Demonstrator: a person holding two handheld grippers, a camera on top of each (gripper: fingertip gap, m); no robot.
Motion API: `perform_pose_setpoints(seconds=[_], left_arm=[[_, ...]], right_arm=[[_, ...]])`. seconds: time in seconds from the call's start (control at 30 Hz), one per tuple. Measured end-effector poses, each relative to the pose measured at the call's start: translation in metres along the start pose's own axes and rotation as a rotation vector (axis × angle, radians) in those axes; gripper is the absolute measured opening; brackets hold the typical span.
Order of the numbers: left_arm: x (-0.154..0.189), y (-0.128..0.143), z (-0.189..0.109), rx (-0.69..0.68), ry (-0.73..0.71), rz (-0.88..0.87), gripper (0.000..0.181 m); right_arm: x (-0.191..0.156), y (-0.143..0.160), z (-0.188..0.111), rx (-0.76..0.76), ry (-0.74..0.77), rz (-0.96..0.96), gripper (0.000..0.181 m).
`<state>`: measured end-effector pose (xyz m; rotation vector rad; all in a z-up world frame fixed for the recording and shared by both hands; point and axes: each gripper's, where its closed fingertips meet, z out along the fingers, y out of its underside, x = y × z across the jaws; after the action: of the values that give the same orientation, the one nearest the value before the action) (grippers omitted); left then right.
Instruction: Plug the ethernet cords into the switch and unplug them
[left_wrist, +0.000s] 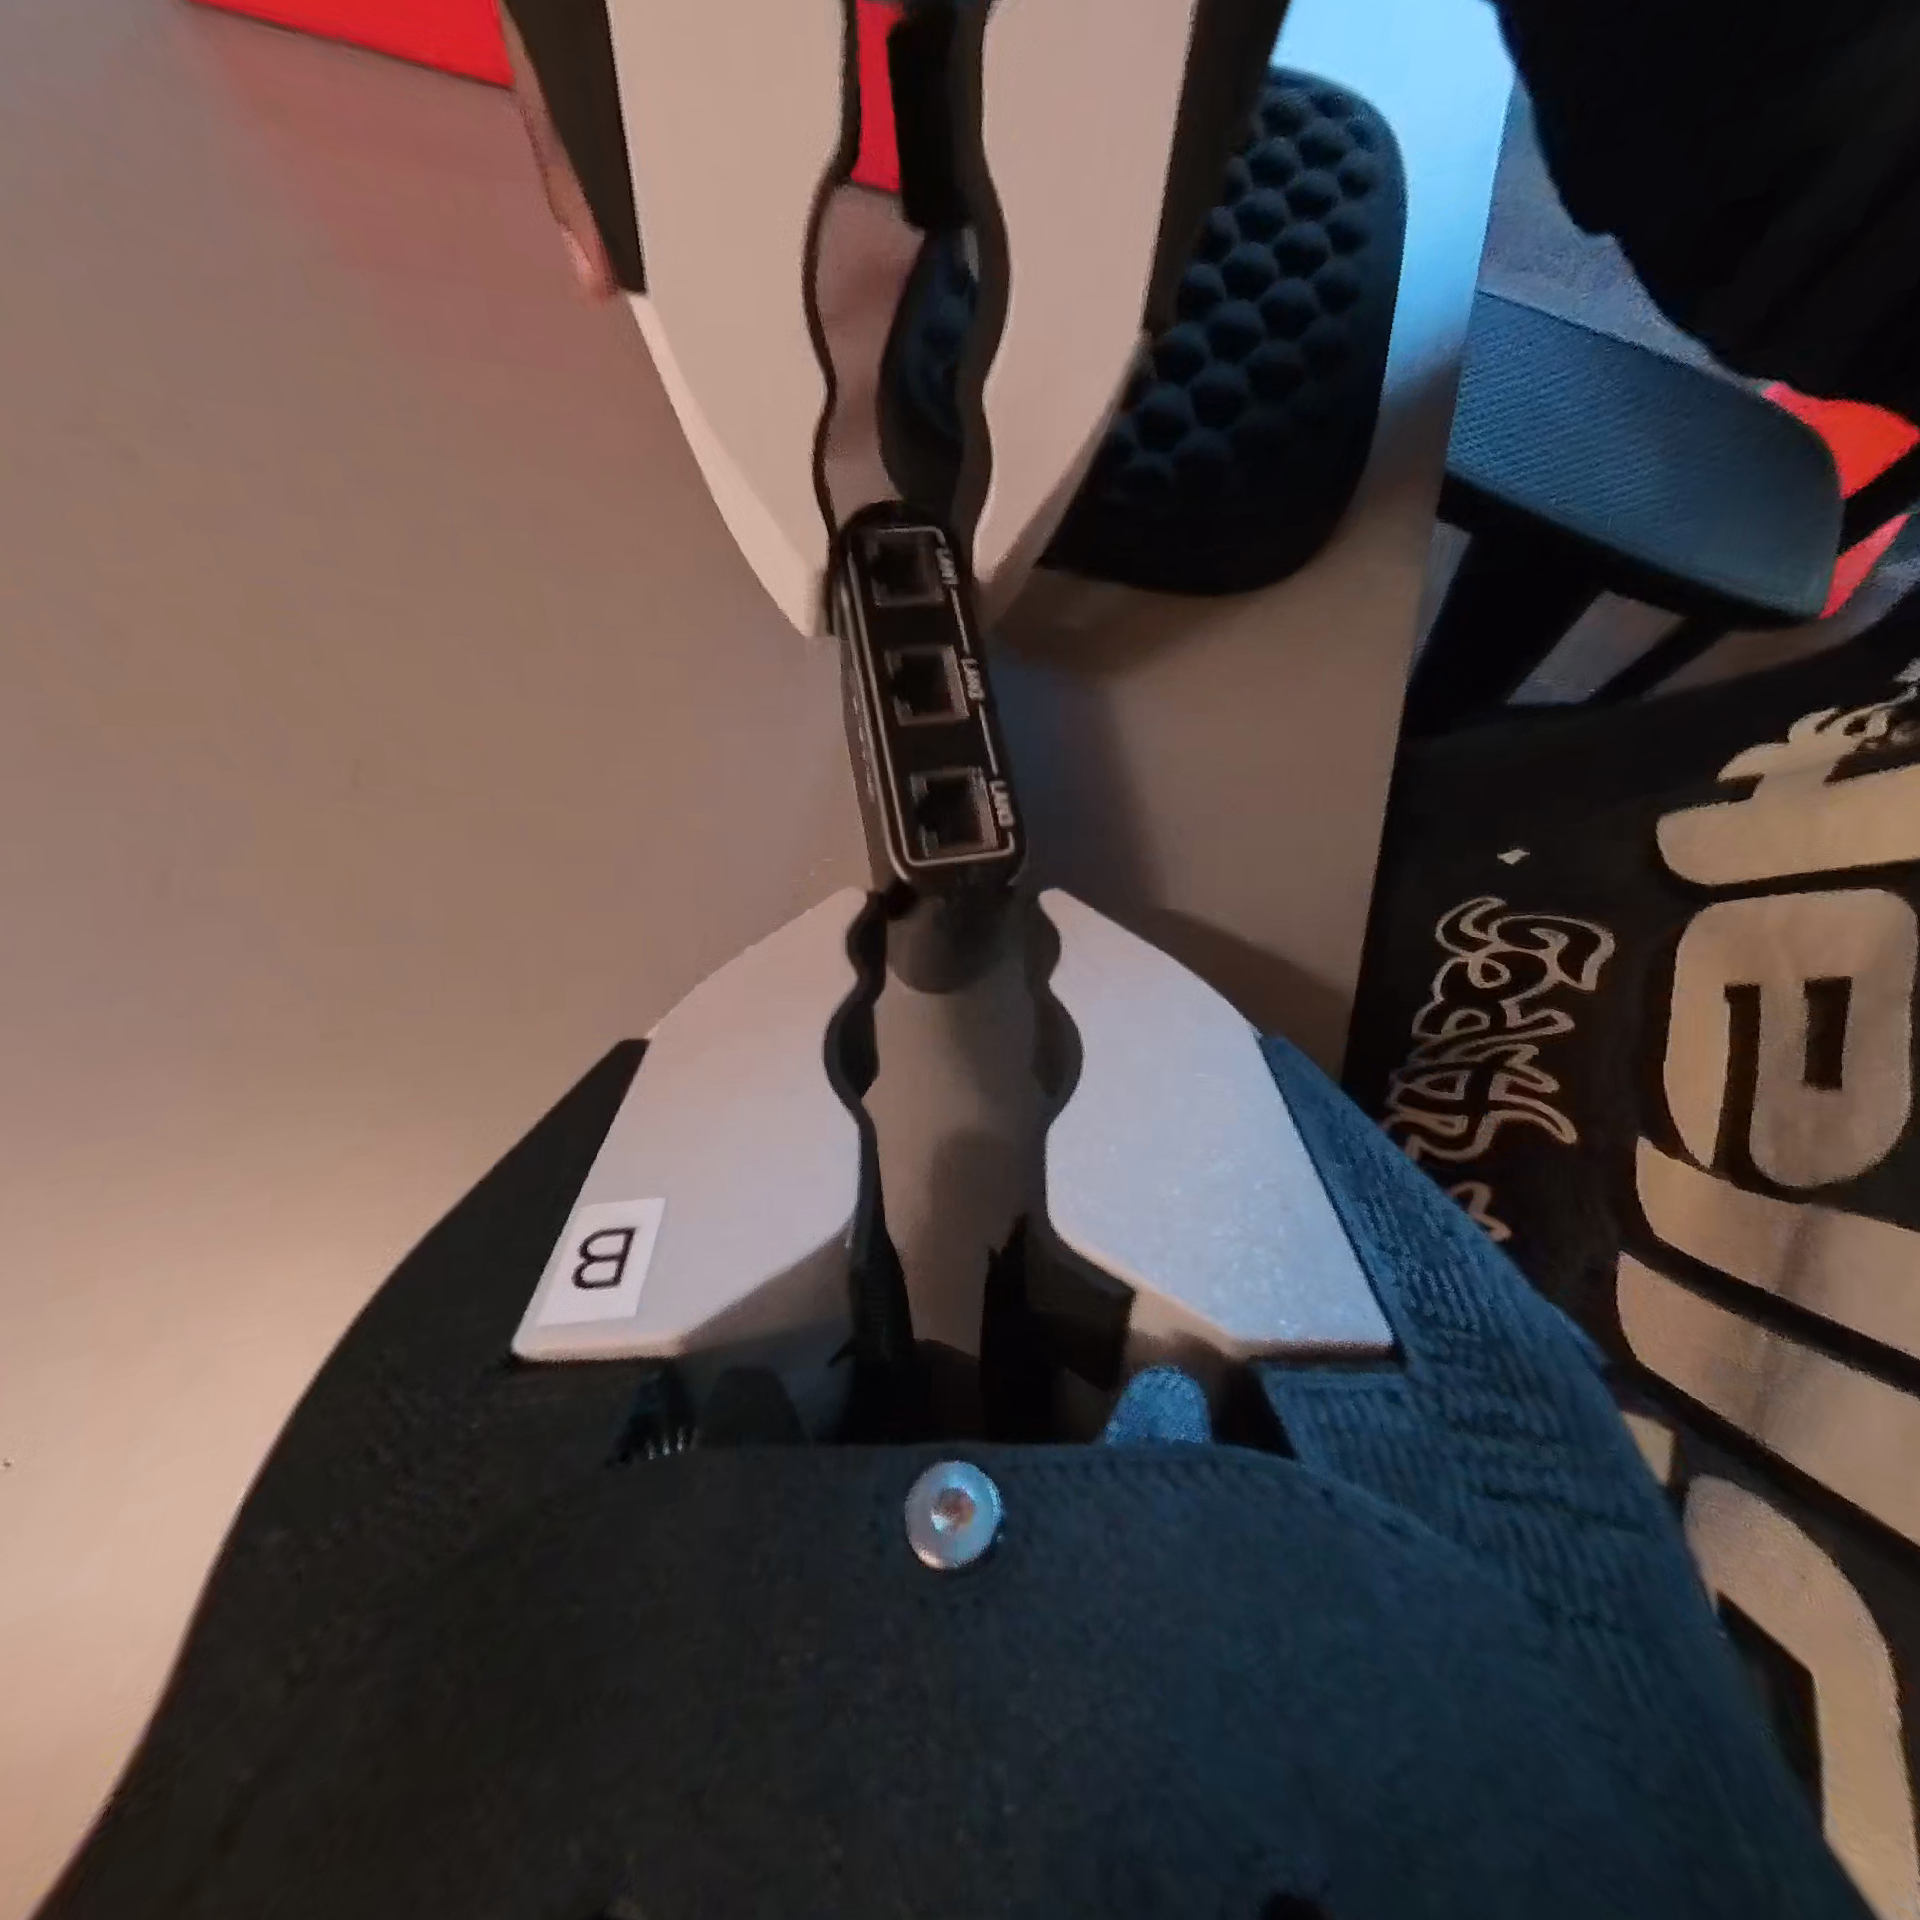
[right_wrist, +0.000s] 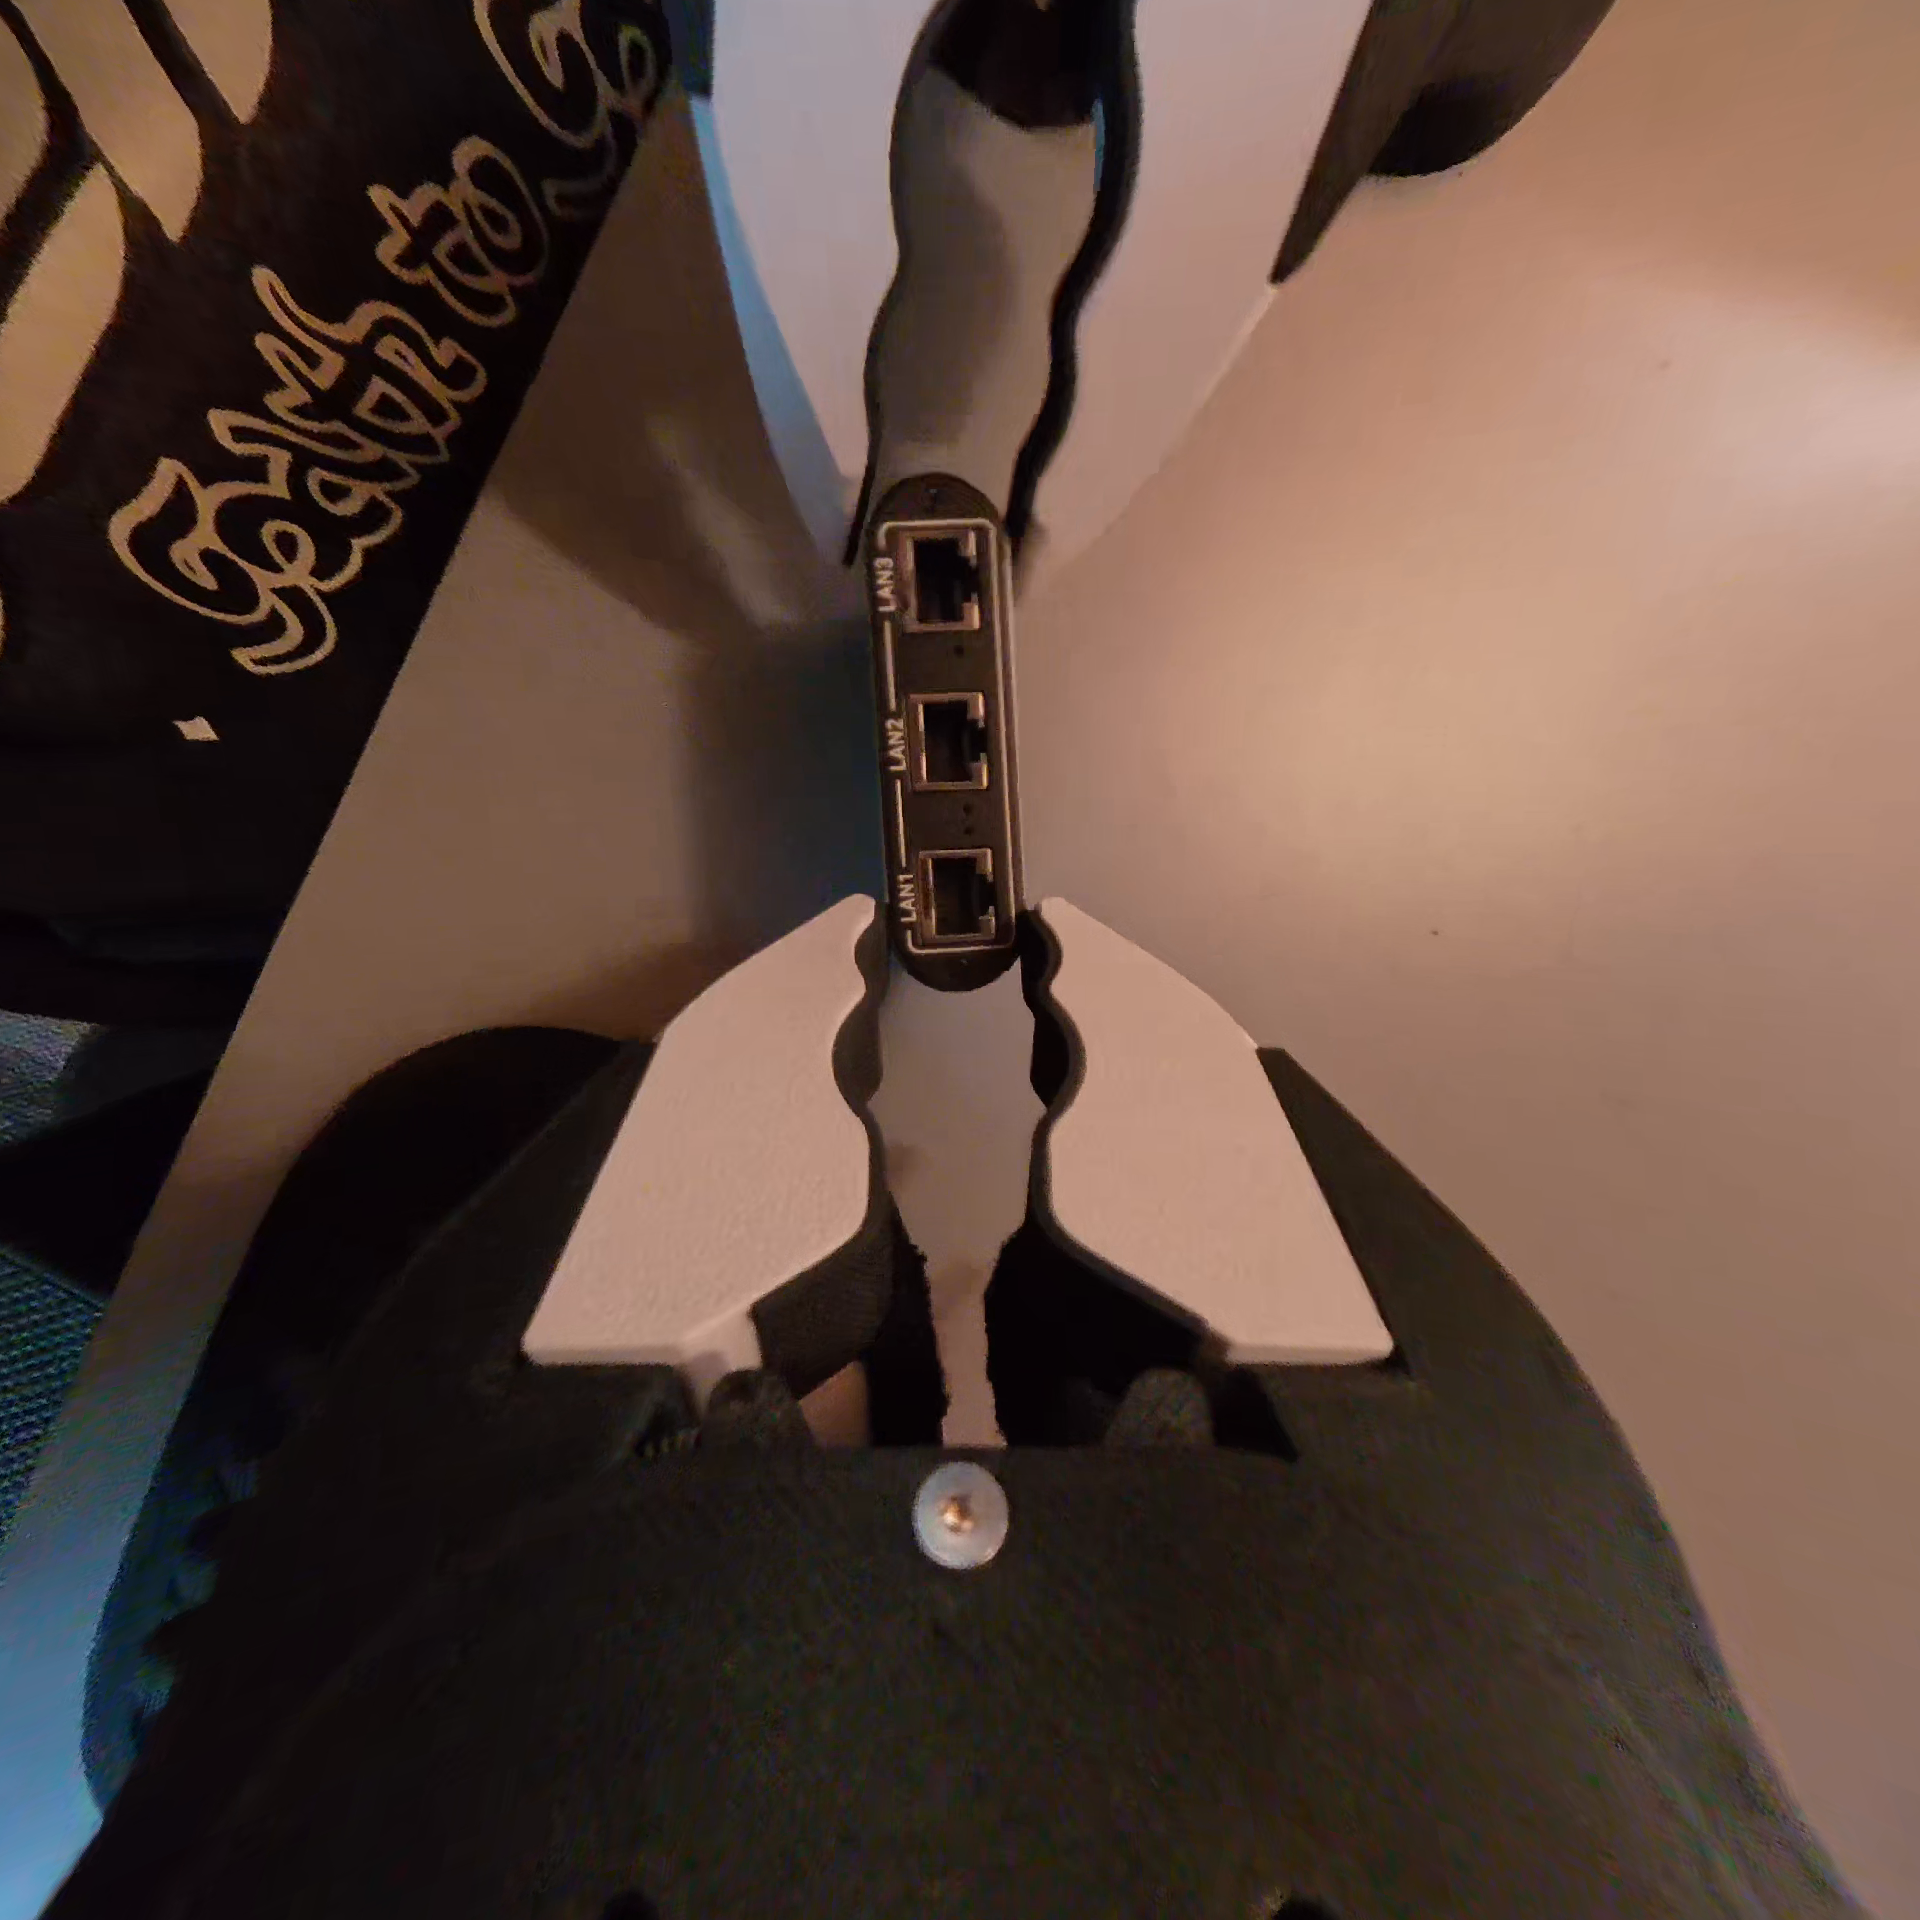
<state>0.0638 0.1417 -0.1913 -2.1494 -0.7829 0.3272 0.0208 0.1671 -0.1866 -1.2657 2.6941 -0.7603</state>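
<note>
Both pairs of jaws stand narrow and clamp opposite ends of the switch (left_wrist: 933, 698) between them; we hold it end to end above the table (left_wrist: 312, 623), our left gripper (left_wrist: 954, 914) pinching the end nearest its camera, our right gripper (right_wrist: 956, 935) pinching the other. The switch is a slim black bar with rounded ends, its face turned up toward both cameras; three ports sit in a row along that face, and all three are empty. From the left wrist view the right gripper's pale fingers (left_wrist: 727, 312) reach down from the top edge and close on the far end of the bar; a dark braided cord (left_wrist: 930, 343) hangs between those fingers, though we cannot tell where it ends. The table beneath is plain beige. Beyond its edge lies a black cloth with pale lettering (right_wrist: 260, 416); a black dimpled pad (left_wrist: 1257, 353) rests near the table's far side, and a red shape (left_wrist: 384, 31) shows at the upper left corner.
</note>
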Motion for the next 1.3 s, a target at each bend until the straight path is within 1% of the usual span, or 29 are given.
perform_pose_setpoints(seconds=[0.07, 0.17, 0.37, 0.47, 0.53, 0.6, 0.63, 0.7, 0.77, 0.83, 0.87, 0.93, 1.03, 1.1, 1.13, 1.2, 1.27, 1.3], left_arm=[[0.005, -0.002, 0.001, 0.021, 0.028, 0.01, 0.02], [0.013, -0.006, 0.007, 0.031, 0.051, 0.021, 0.019], [0.023, -0.015, 0.021, 0.059, 0.076, 0.015, 0.019], [0.023, -0.015, 0.023, 0.061, 0.078, 0.012, 0.02], [0.018, -0.013, 0.02, 0.06, 0.062, 0.012, 0.022], [0.008, -0.011, 0.011, 0.063, 0.026, 0.018, 0.023], [0.002, -0.011, 0.005, 0.074, 0.007, 0.013, 0.022], [-0.009, -0.012, -0.011, 0.11, -0.018, -0.015, 0.022], [-0.022, -0.014, -0.029, 0.153, -0.055, -0.051, 0.022], [-0.034, -0.013, -0.047, 0.184, -0.096, -0.073, 0.022], [-0.041, -0.011, -0.055, 0.187, -0.123, -0.08, 0.022], [-0.053, -0.006, -0.071, 0.179, -0.182, -0.088, 0.026], [-0.067, -0.001, -0.097, 0.192, -0.254, -0.102, 0.026], [-0.078, 0.003, -0.119, 0.202, -0.321, -0.116, 0.029], [-0.085, 0.007, -0.133, 0.2, -0.371, -0.121, 0.031], [-0.1, 0.02, -0.165, 0.178, -0.481, -0.139, 0.035], [-0.115, 0.04, -0.204, 0.135, -0.614, -0.165, 0.036], [-0.122, 0.054, -0.225, 0.086, -0.691, -0.171, 0.036]], right_arm=[[0.001, 0.003, -0.001, -0.025, 0.005, -0.008, 0.024], [0.004, 0.009, -0.004, -0.059, 0.019, -0.006, 0.024], [0.008, 0.014, -0.006, -0.063, 0.044, -0.001, 0.024], [0.008, 0.014, -0.007, -0.058, 0.06, 0.003, 0.028], [0.011, 0.013, -0.013, -0.047, 0.118, 0.017, 0.033], [0.018, 0.007, -0.025, 0.01, 0.217, 0.05, 0.04], [0.021, 0.002, -0.032, 0.059, 0.283, 0.069, 0.043], [0.034, -0.009, -0.054, 0.182, 0.485, 0.093, 0.049], [0.041, -0.025, -0.081, 0.363, 0.69, 0.114, 0.051], [0.037, -0.037, -0.101, 0.563, 0.811, 0.169, 0.052], [0.032, -0.04, -0.107, 0.663, 0.845, 0.197, 0.052], [0.021, -0.04, -0.108, 0.823, 0.877, 0.252, 0.052], [0.014, -0.022, -0.1, 0.93, 0.909, 0.355, 0.051], [0.009, -0.018, -0.11, 1.013, 0.95, 0.363, 0.046], [0.006, -0.018, -0.116, 1.044, 0.961, 0.354, 0.045], [0.005, -0.015, -0.117, 1.061, 0.946, 0.381, 0.042], [0.007, -0.013, -0.115, 1.058, 0.942, 0.397, 0.041], [0.008, -0.014, -0.114, 1.049, 0.939, 0.391, 0.041]])
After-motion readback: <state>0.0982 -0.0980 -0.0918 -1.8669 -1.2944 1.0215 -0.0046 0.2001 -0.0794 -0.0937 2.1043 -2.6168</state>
